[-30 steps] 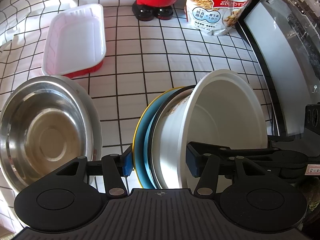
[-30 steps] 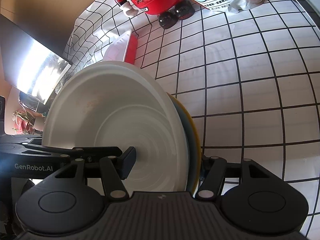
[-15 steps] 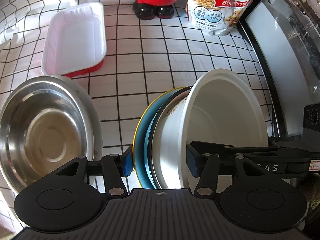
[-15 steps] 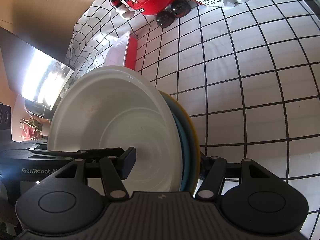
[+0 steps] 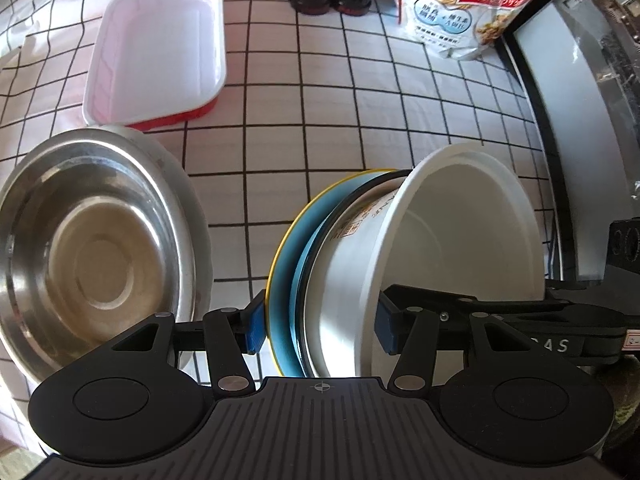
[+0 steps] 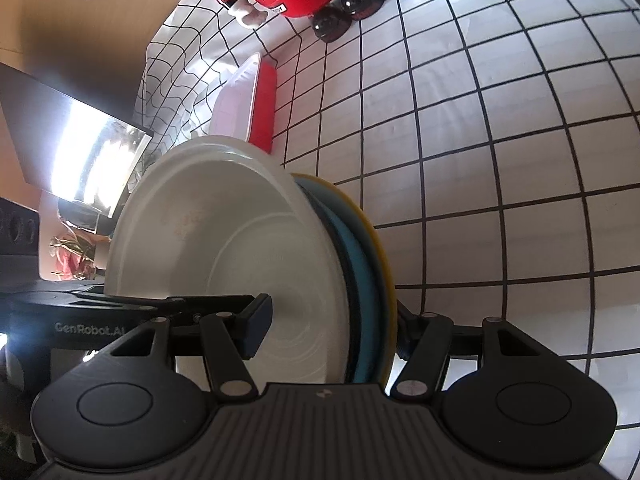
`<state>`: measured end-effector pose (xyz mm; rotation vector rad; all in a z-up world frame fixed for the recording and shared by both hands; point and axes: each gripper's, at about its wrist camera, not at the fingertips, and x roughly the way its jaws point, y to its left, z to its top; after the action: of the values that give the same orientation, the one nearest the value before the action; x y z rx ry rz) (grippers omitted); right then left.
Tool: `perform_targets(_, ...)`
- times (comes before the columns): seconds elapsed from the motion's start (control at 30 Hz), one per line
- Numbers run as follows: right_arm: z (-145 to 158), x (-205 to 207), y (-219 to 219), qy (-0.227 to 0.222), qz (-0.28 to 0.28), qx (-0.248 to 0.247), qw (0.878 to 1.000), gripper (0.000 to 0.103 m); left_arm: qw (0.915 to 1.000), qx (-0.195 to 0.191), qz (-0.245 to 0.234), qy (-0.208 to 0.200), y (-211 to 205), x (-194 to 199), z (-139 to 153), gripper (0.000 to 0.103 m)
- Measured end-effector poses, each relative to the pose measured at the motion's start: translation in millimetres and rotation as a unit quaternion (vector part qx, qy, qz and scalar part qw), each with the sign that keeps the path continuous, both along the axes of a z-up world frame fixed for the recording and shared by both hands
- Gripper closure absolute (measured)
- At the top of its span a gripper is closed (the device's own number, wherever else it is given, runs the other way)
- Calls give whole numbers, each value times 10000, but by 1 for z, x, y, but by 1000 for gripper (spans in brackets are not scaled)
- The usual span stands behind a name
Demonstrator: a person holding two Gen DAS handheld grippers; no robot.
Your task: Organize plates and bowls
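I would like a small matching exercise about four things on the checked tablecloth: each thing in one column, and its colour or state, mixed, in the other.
Things:
1. white bowl
2. steel bowl
3. rectangular tray
4. cereal bag

States:
a. shiny metal, empty
b. tilted on its side against a blue plate
c. standing upright at the far edge
d. white inside, red outside

Pairs: 1-b, 2-a, 3-d, 4-c
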<state>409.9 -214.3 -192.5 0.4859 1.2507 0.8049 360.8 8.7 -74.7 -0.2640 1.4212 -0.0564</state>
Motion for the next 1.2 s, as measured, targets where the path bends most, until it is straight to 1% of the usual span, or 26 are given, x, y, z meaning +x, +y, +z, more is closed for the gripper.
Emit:
perform_targets(0.23,1,-1,0,46,-17,-39,10000,41,9999,-11,-35,-163,2,-5,0,48)
perform_targets(0.37,3,-4,5,-5,-63,-198,9998,41,9997,63,-64,-226,0,-7,1,51)
perform_targets(0.53,3,-6,6,13,-96,-235,9997,41,9995,92,-90,-275,1,-7,0,51)
perform_targets(0.6,3,-7,7,5,-118,-357,9993,41,9993,-73,-81,-345,5,-7,2,48)
perform_targets(0.63,5,-8,8,-51,-153,-483,9987,41,9990,-230,-62,-385,7,-8,3,44)
perform_targets(0.67,6,-9,8,-118,-171,-566,9982,41,9983,-381,-65,-438,9,-8,5,42)
perform_targets(0.7,6,-9,8,-102,-163,-539,9984,41,9978,-441,-90,-483,10,-8,6,42)
perform_targets(0.77,5,-9,8,-39,-150,-445,9989,39,9978,-381,-172,-519,7,-7,7,42)
perform_targets(0.83,6,-10,8,-69,-178,-446,9988,39,9981,-359,-142,-488,5,-7,7,42)
perform_targets(1.07,-3,-7,1,225,-188,-80,9995,44,9987,-146,-327,-350,2,-6,3,41)
perform_targets(1.2,-2,-8,1,197,-196,-100,9996,46,9988,-95,-339,-333,1,-5,1,41)
